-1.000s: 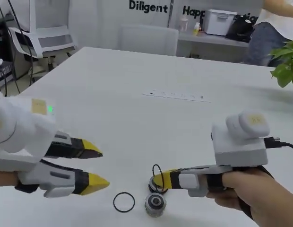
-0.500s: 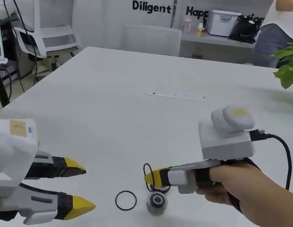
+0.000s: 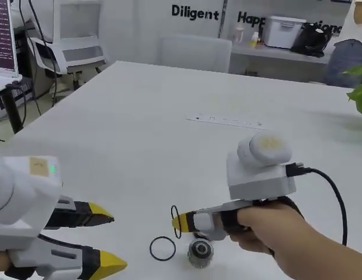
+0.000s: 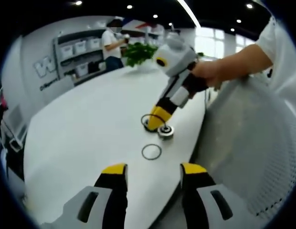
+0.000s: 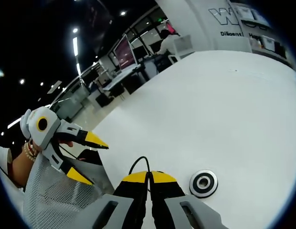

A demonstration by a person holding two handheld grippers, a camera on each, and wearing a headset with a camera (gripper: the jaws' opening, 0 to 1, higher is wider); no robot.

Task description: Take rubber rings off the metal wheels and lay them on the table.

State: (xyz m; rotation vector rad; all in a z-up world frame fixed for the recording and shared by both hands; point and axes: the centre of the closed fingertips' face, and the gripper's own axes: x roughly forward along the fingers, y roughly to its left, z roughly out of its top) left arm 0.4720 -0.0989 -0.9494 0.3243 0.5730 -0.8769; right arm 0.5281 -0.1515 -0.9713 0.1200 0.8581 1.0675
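1. While clamped shut, the right gripper (image 3: 180,221) pinches a thin black rubber ring (image 3: 172,214), apparently clear of the small silver metal wheel (image 3: 199,252) at its 5 o'clock.
2. Left gripper (image 3: 114,240) gapes, empty.
3. Ring's light and floppy; pinch its band.

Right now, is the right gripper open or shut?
Shut. The right gripper has its jaws closed together on a black rubber ring; the metal wheel lies on the table nearby.
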